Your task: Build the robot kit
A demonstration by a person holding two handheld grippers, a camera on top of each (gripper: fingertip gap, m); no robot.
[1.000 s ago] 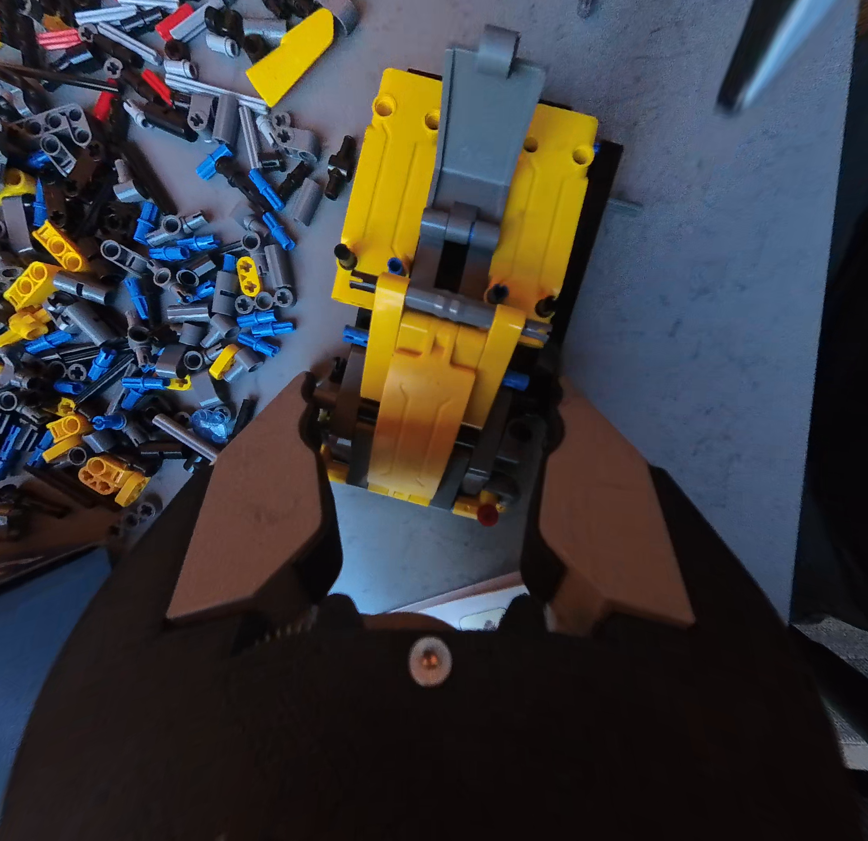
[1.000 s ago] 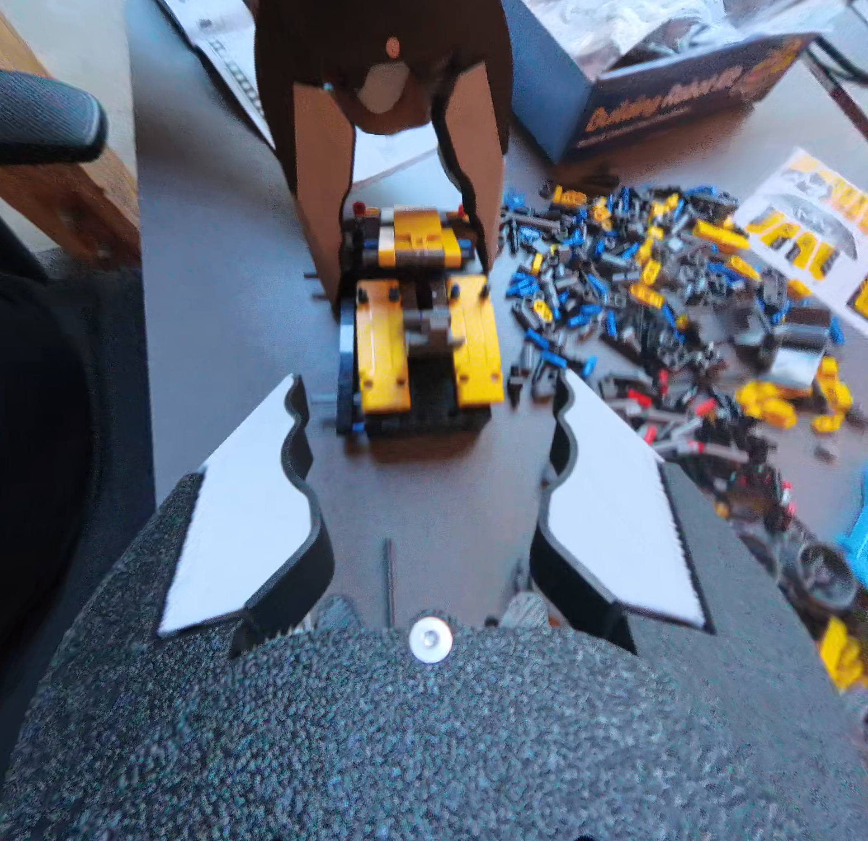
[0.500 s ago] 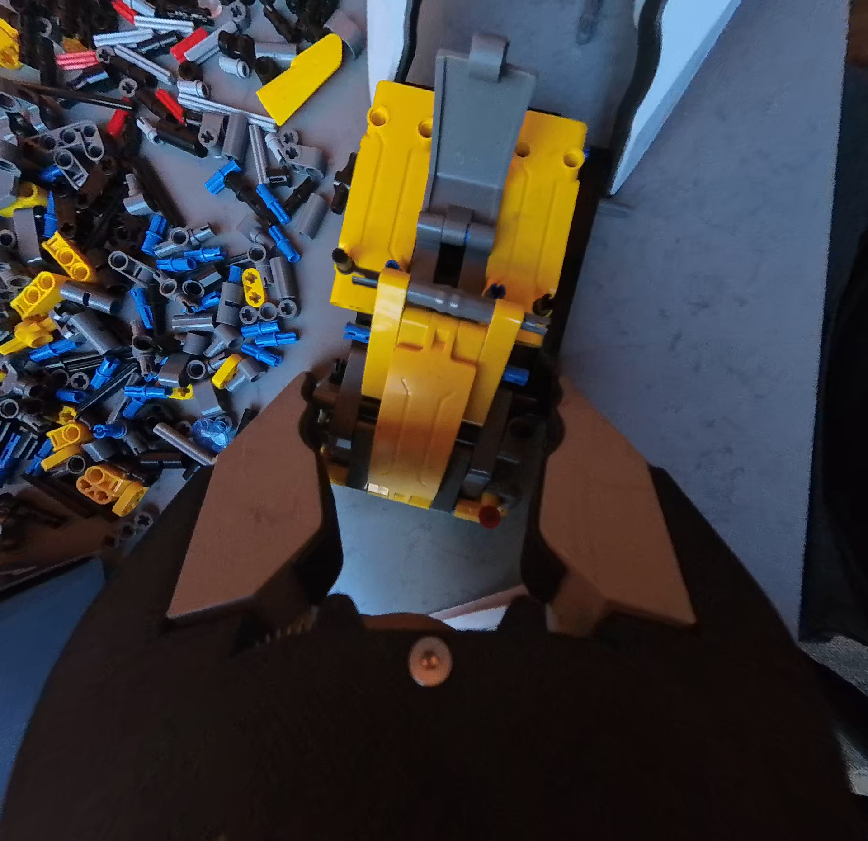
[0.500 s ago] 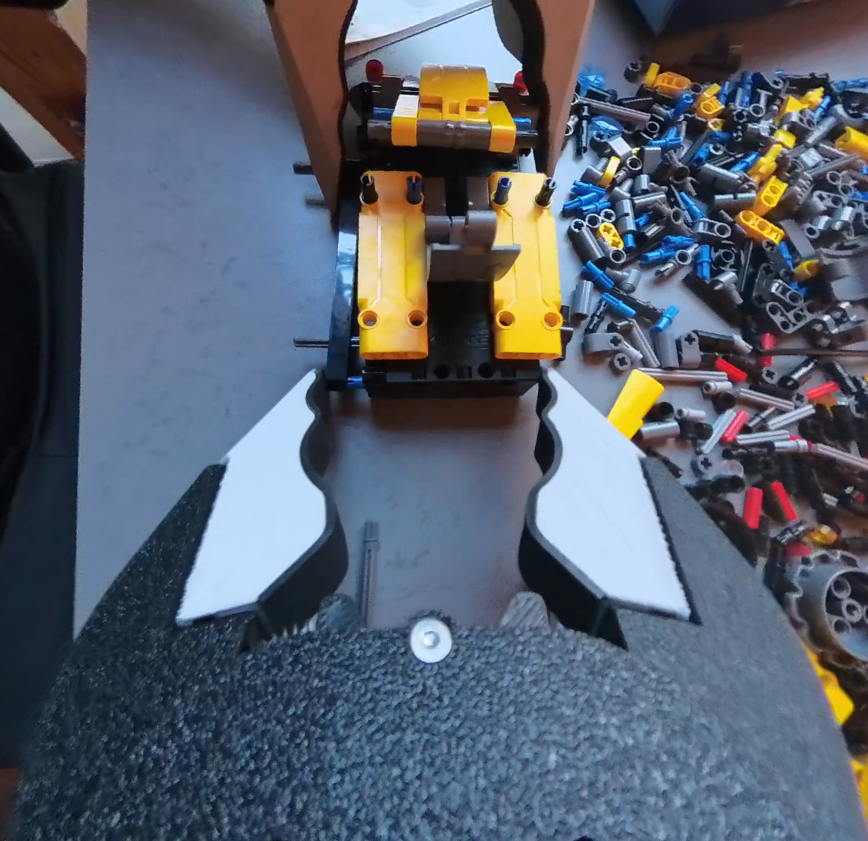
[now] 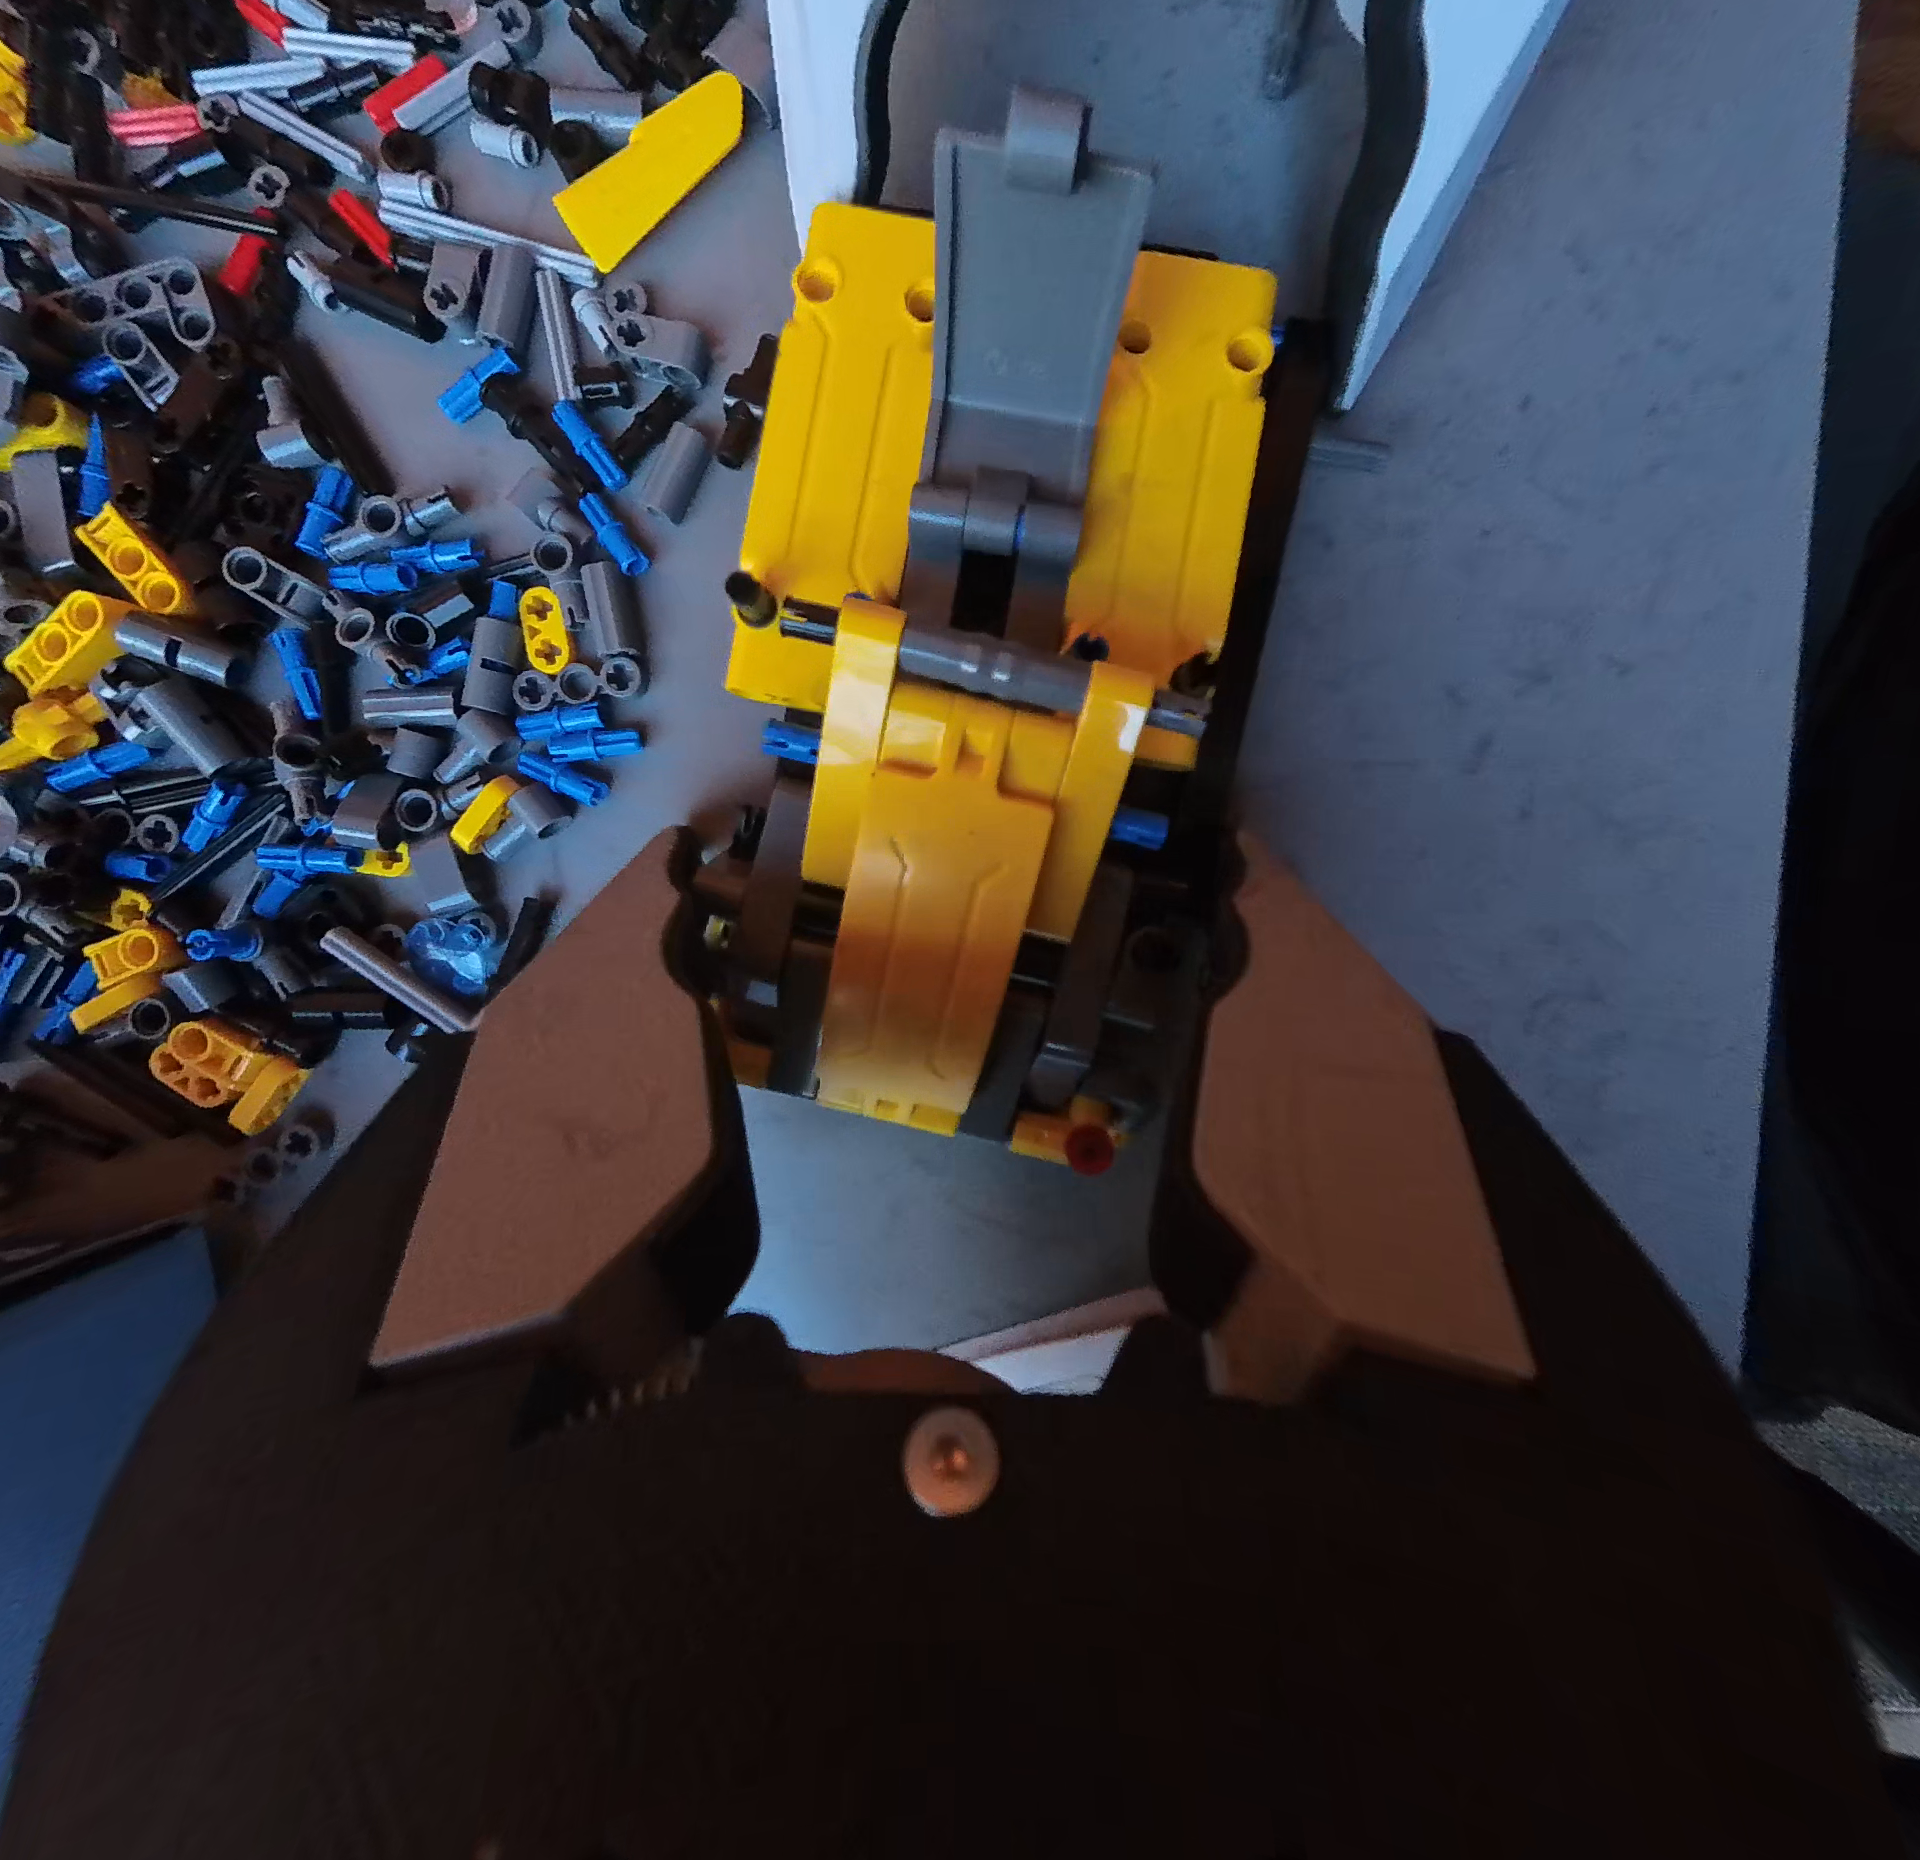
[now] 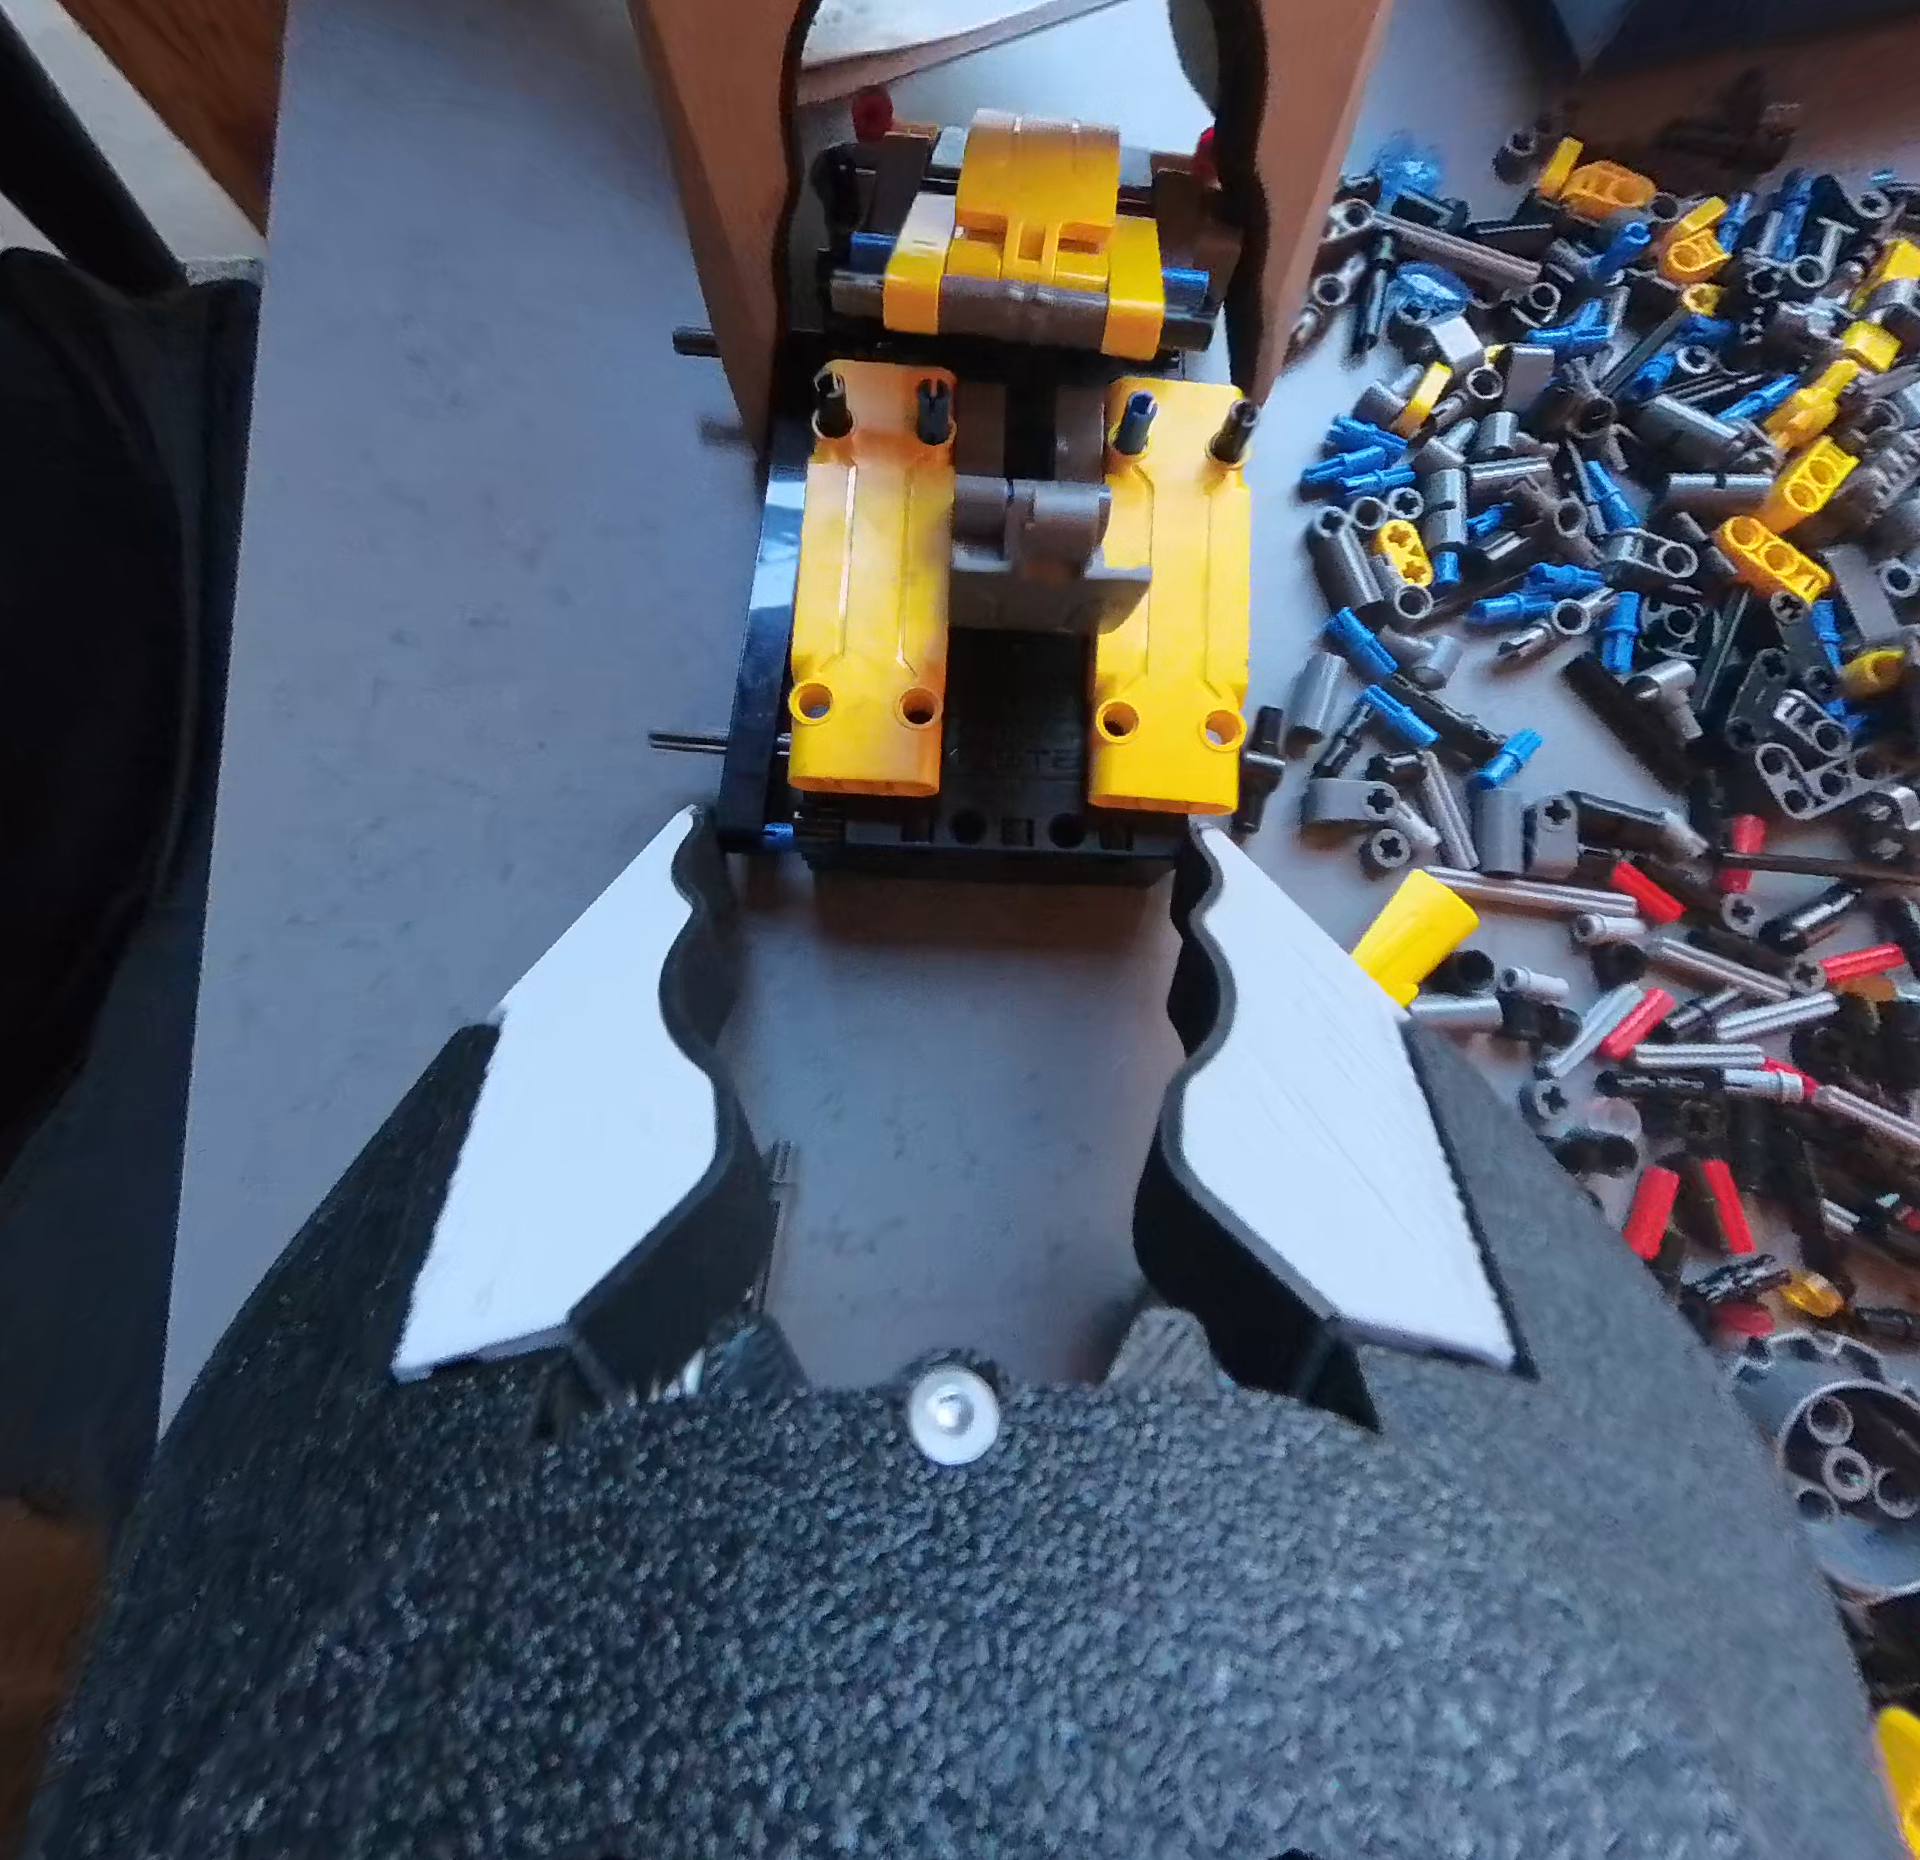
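Brick model [image 5: 997,605] lengthwise between grippers, left gripper [image 5: 956,875] clamping one end

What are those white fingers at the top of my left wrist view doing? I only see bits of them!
Observer: They belong to the right gripper. Its fingers are spread open, with the tips beside the black end of the model. I cannot tell if they touch it.
Operator: What does that black end look like?
Observer: It has a row of holes along its face.
Operator: Is anything big in the pile?
Observer: Yes. A round grey wheel hub lies at the edge of the pile, near the right gripper.
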